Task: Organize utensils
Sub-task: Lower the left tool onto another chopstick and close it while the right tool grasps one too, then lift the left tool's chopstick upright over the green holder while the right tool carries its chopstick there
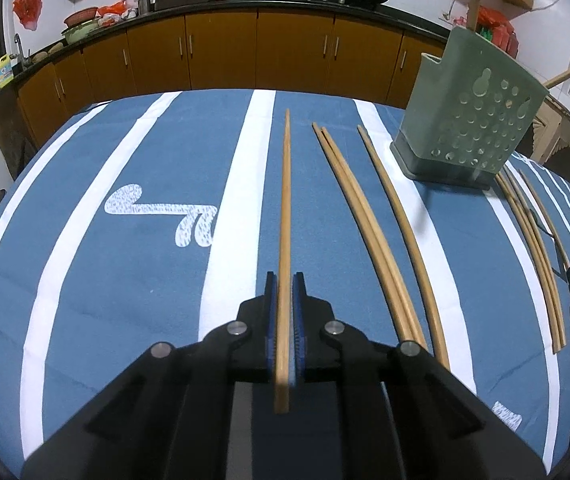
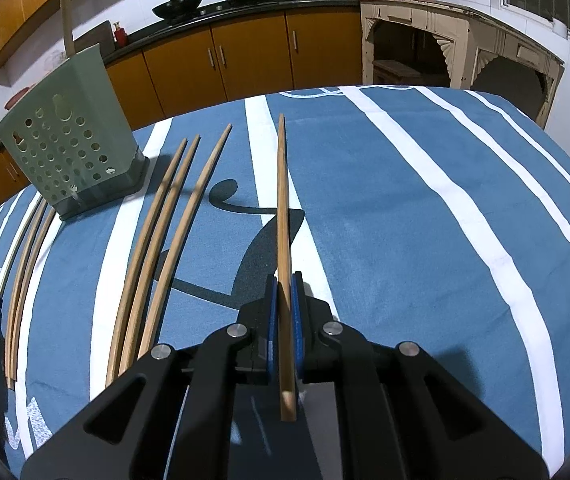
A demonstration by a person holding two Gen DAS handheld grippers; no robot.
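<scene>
Gripping a chopstick (image 1: 284,240) apiece, both hands are mid-pickup: the left hand-held gripper (image 1: 284,284) is clamped on one pointing away over the blue striped worktop (image 1: 125,280), and the right hand-held gripper (image 2: 284,284) is pinched on its own chopstick (image 2: 282,220). Counting left to right in the right view, three loose sticks (image 2: 25,264) lie left of the one green holder (image 2: 69,148) and three more (image 2: 157,248) right of it. Next, I reckon, each stick must tip upright and drop into that holder.

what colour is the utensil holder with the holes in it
Pale sage green with a darker grey-green base; the utensil holder shows best in the right wrist view.
</scene>
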